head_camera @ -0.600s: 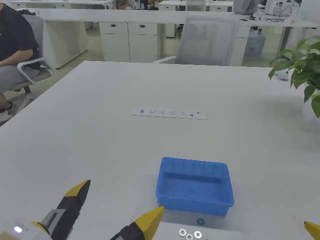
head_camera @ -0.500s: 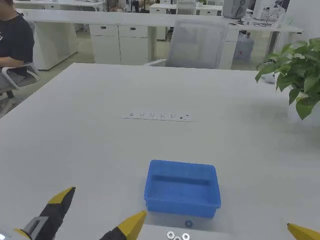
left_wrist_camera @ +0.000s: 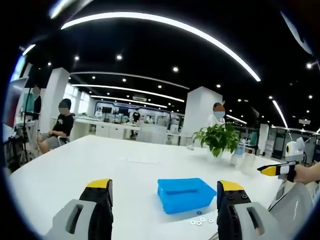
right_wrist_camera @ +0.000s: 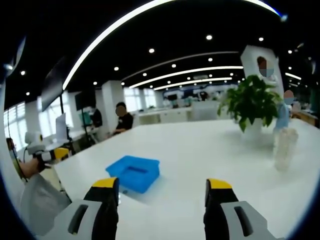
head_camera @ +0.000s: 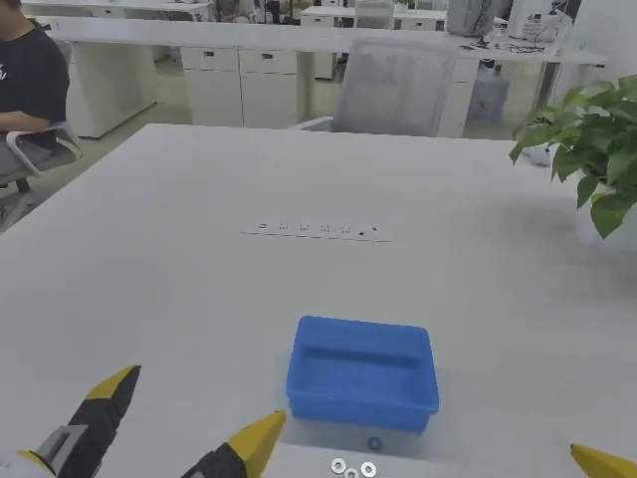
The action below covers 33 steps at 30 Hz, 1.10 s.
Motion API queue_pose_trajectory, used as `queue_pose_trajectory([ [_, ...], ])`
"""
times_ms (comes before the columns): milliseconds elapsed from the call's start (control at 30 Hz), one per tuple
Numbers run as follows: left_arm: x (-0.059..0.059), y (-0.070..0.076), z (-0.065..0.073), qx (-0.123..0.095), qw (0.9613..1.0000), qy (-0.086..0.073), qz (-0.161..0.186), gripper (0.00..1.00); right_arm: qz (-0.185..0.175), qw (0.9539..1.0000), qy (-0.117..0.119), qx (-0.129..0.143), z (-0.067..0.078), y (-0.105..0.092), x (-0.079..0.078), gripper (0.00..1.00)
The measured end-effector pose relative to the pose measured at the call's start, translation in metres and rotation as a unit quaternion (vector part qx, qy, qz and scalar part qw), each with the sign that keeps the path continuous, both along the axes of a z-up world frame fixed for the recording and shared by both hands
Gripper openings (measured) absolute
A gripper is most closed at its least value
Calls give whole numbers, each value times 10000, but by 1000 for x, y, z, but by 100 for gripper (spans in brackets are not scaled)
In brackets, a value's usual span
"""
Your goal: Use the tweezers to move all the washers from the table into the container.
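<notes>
Blue container (head_camera: pixel 362 373) just beside loose washers (head_camera: pixel 368 469) on white table (head_camera: pixel 199 289)

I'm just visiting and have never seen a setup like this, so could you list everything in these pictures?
container: one, blue, on the near part of the table
washers: at least three silver and one bluish, on the table just on the person's side of the container
socket strip: one, white, mid-table beyond the container
table: one, white
plant: one, green, at the table's right side
bottle: one, clear, near the plant
chair: one, grey, at the table's far side
seated person: one, dark top, far left
left gripper: one, grey with yellow tips, jaws open
right gripper: one, same colours, jaws open
</notes>
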<state>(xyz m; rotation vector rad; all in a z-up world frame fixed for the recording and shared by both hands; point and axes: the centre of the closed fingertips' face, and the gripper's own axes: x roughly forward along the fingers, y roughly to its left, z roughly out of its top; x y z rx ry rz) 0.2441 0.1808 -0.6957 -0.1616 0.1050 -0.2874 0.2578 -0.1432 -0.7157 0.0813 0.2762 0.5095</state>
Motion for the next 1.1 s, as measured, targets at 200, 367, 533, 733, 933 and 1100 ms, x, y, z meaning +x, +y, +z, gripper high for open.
queue_pose_trajectory([
  [200,-1,-4,-4,47,9998,113,-135,84,-23,10000,9,-27,-1,-2,0,67],
  [367,-2,-9,-10,12,9991,276,-309,81,-27,10000,24,-35,-1,-1,-1,67],
  [533,-3,-14,-13,166,9986,311,-393,79,37,9999,84,-145,-5,2,-2,66],
  [733,-3,-9,-14,419,9983,298,-266,81,49,9998,81,-184,-4,3,-4,65],
  [933,-3,-9,-14,435,9982,309,-276,81,81,9997,94,-211,-5,4,-4,63],
  [1100,-3,-9,-17,472,9978,356,-297,81,120,9995,122,-249,-7,5,-5,62],
])
